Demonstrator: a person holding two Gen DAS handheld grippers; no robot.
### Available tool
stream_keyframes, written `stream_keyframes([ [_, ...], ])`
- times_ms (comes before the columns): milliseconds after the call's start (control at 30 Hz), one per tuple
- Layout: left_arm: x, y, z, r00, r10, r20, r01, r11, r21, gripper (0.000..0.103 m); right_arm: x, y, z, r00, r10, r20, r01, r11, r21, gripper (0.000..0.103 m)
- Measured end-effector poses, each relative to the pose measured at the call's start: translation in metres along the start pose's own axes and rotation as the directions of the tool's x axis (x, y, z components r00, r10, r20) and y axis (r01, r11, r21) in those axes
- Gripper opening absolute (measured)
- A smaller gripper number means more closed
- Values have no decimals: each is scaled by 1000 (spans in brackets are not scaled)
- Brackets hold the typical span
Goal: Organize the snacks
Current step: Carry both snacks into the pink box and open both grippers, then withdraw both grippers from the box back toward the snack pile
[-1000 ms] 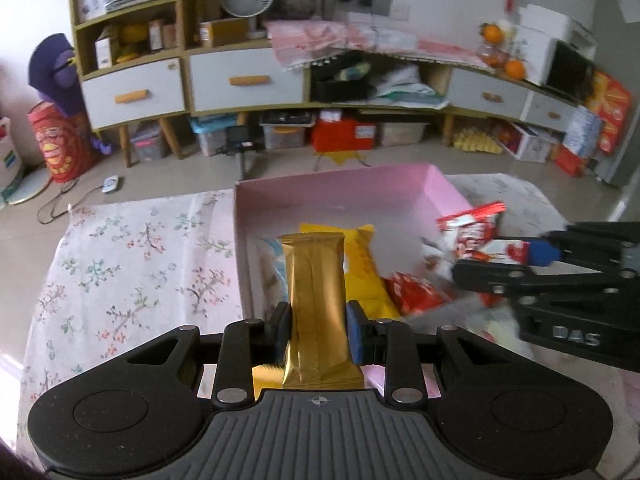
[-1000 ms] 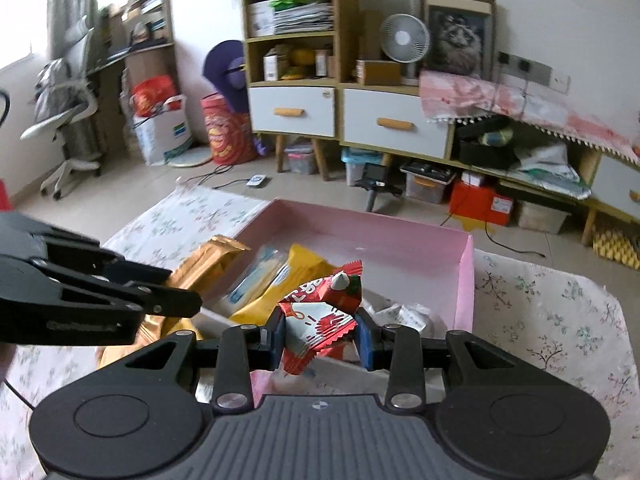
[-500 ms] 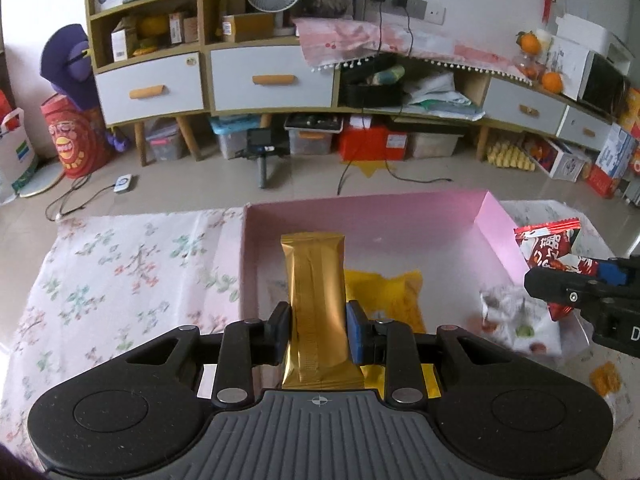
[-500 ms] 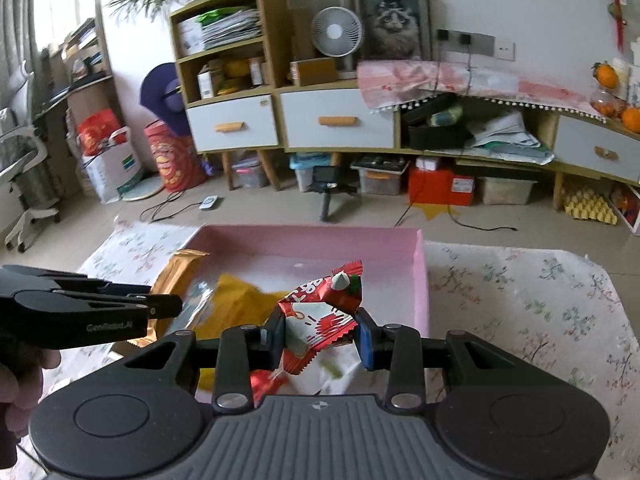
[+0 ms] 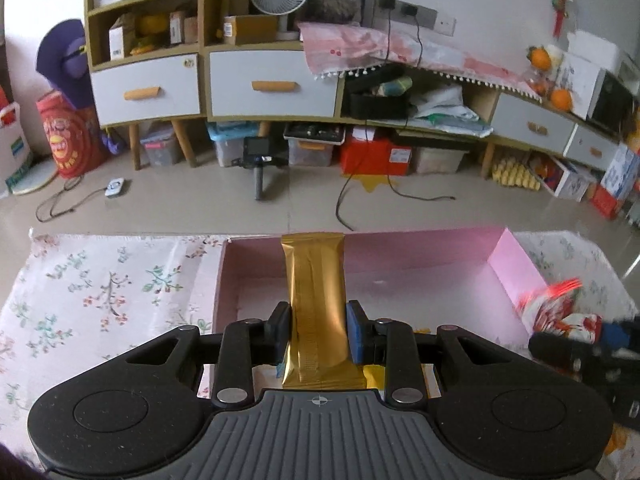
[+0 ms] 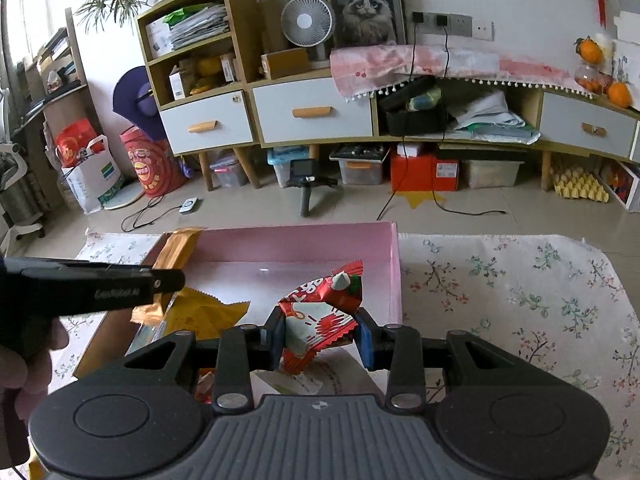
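My left gripper (image 5: 316,334) is shut on a long gold snack bar (image 5: 315,300) and holds it above the near part of the pink box (image 5: 420,252). My right gripper (image 6: 320,338) is shut on a red and white snack packet (image 6: 320,316) above the right part of the same box (image 6: 394,268). In the right wrist view the left gripper (image 6: 96,292) comes in from the left with the gold bar (image 6: 180,248). A yellow packet (image 6: 204,314) lies in the box. In the left wrist view the red packet (image 5: 556,308) shows blurred at the right.
The box sits on a floral cloth (image 5: 100,292) (image 6: 520,292) over a low table. More wrappers lie in the box under my right gripper (image 6: 296,384). Beyond the table edge are bare floor, a camera on a small tripod (image 5: 258,160) and cabinets (image 5: 272,88).
Both grippers have pulled back towards the near side of the box with their snacks still held. The box contents now sit mostly under the grippers.
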State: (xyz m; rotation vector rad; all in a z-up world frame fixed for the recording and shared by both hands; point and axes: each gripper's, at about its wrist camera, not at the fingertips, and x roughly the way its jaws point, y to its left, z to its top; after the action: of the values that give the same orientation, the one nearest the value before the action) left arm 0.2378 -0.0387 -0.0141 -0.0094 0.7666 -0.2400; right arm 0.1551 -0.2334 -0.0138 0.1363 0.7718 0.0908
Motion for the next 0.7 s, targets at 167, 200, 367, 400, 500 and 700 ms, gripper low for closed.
stream_keyframes([
  [167,3,5,-3,999,-42,-15,41,999,-28,47,1,0,1,1000,20,-22,-20,1000,-3,28],
  [200,1,5,-4,999,-36,-9,36,999,-28,52,1,0,1,1000,22,-22,-22,1000,0,37],
  [367,-9,5,-9,999,-39,-15,38,999,-32,61,-8,0,4,1000,27,-9,-27,1000,11,43],
  [400,-11,5,-10,999,-37,-16,37,999,-27,61,-9,1,4,1000,27,-8,-27,1000,12,46],
  [500,-19,2,-14,999,-31,-17,31,1000,0,65,-15,3,4,1000,23,-4,-23,1000,-1,50],
  [700,-38,-3,-22,999,-30,-14,30,999,40,70,-31,13,1,1000,15,2,-15,998,-56,59],
])
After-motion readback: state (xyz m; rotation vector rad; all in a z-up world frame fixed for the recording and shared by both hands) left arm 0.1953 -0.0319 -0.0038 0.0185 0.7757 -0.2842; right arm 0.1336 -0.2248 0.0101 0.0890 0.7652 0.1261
